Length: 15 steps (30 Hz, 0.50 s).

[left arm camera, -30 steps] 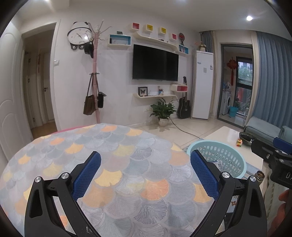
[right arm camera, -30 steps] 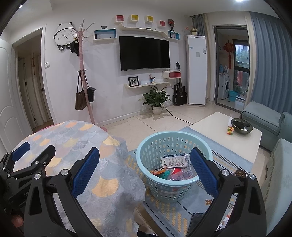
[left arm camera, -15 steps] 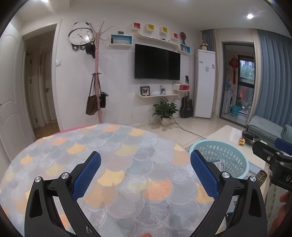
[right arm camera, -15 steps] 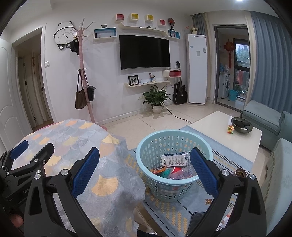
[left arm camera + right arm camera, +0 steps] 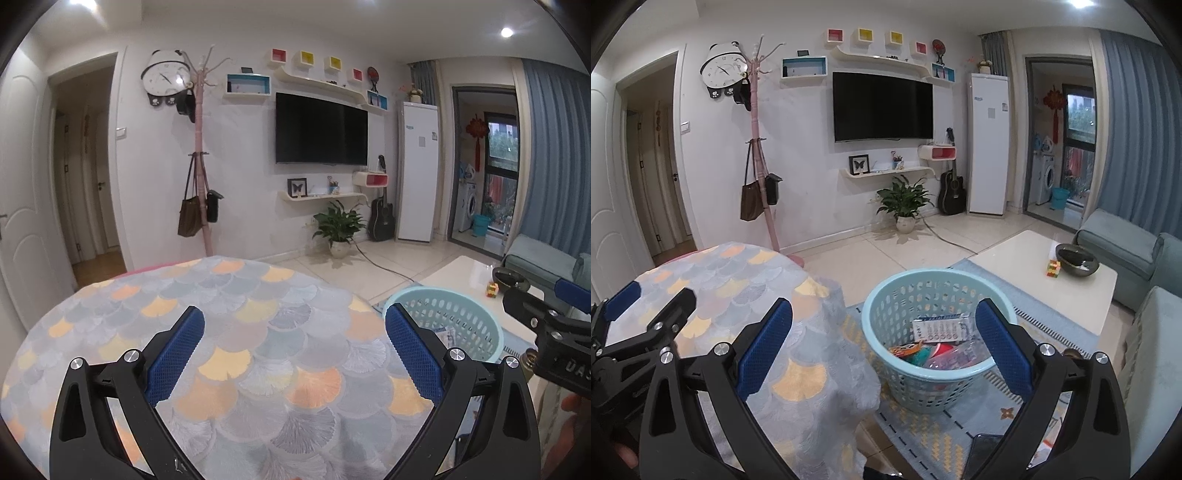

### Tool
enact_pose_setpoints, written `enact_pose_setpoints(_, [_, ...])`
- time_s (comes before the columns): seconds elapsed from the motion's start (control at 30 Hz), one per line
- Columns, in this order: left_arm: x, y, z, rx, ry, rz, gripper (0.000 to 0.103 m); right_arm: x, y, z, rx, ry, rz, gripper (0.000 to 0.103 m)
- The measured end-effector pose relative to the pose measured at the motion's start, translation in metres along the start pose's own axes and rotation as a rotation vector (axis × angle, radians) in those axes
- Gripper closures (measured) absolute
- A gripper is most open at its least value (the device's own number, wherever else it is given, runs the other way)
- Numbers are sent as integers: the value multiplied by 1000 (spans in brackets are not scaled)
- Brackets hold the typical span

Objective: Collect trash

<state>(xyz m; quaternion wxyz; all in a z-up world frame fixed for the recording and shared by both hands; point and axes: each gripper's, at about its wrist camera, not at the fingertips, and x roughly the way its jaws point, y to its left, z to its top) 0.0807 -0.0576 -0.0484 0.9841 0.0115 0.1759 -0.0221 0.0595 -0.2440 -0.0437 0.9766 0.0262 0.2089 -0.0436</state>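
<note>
A light blue perforated basket (image 5: 934, 291) stands on the floor rug to the right of the round table (image 5: 738, 273). Inside it lie a white blister-pack box (image 5: 940, 326) and several colourful wrappers (image 5: 923, 352). My right gripper (image 5: 884, 341) hovers open above the table edge and the basket, with nothing between its blue pads. In the left wrist view my left gripper (image 5: 293, 350) is open over the scale-patterned tablecloth (image 5: 258, 325), empty too. The basket (image 5: 443, 314) shows at its right. Each gripper appears at the edge of the other's view.
A white coffee table (image 5: 1045, 269) with a dark bowl (image 5: 1076, 260) and a small colourful block stands right of the basket. Blue-grey sofa pieces (image 5: 1123, 251) sit at far right. A pink coat rack (image 5: 761, 155), potted plant (image 5: 905, 203) and guitar line the far wall.
Both cameras have tilted slightly upward and back. Both grippers stay open and empty. The basket and its contents have not moved.
</note>
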Motion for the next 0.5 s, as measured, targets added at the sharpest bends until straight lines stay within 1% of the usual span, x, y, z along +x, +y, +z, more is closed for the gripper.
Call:
enact_pose_setpoints(0.1, [-4, 3, 0, -11, 13, -7, 8, 1, -2, 0, 3, 4, -6, 8])
enact_pose_setpoints(0.23, [-8, 3, -1, -1, 14, 10, 8, 3, -1, -1, 8, 12, -10, 8])
enact_pose_setpoints(0.33, [-8, 5, 0, -14, 42, -3, 8, 0, 1, -1, -2, 1, -21, 8])
enact_pose_setpoints(0.4, [-12, 7, 2, -23, 51, -43, 8, -1, 4, 1, -16, -6, -30, 8])
enact_pose_setpoints(0.5, [-18, 8, 8, -20, 48, -27, 8, -2, 8, 3, -34, -13, -40, 8])
